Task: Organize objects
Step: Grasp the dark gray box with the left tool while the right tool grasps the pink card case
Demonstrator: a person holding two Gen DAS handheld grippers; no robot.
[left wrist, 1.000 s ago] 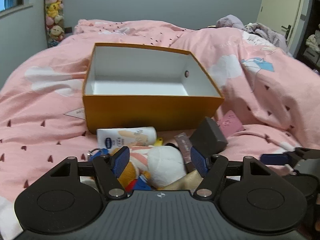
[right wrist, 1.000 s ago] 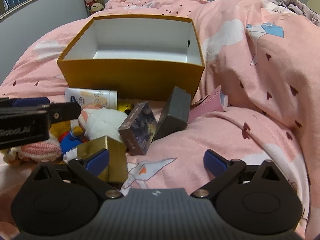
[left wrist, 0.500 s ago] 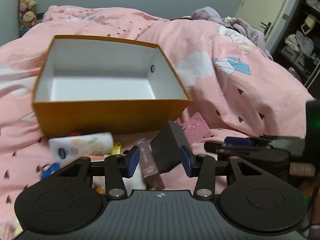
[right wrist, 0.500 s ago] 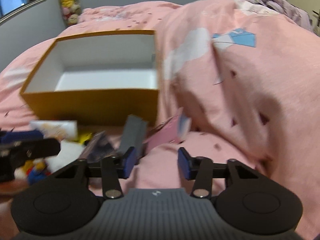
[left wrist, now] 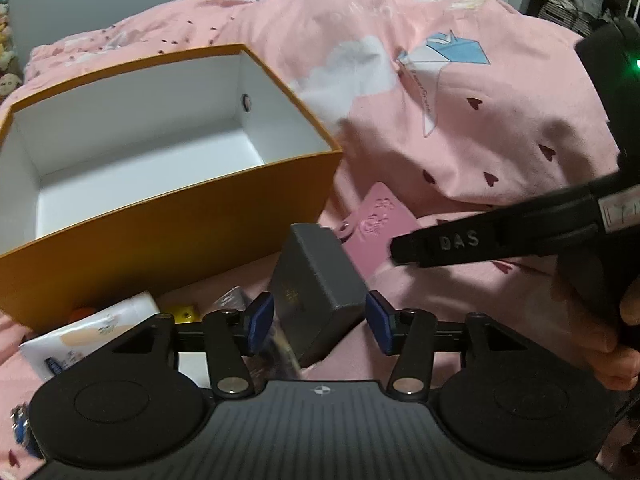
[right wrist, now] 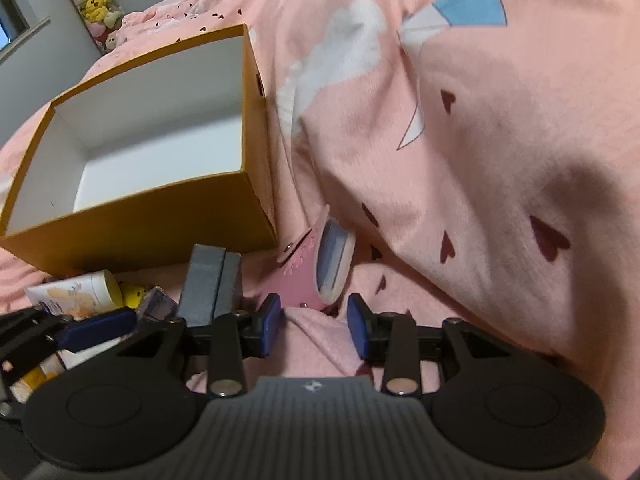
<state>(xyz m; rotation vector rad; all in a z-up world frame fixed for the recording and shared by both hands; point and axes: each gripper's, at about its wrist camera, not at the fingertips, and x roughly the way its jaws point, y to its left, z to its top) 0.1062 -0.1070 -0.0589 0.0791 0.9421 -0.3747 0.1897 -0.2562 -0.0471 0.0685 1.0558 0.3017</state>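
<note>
Between the spread left gripper [left wrist: 319, 322] jaws sits a grey box [left wrist: 316, 288], right gripper [right wrist: 315, 326] likewise spread

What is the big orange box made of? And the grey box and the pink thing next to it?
Orange box: probably cardboard, with thin straight walls, a matte orange outside and a plain white inside.
Grey box: looks like stiff card with a dull, dark grey finish; a seam runs around it, like a lid.
Pink thing: perhaps soft plastic or faux leather, smooth, with a pressed-in pattern and small metal snaps.
</note>
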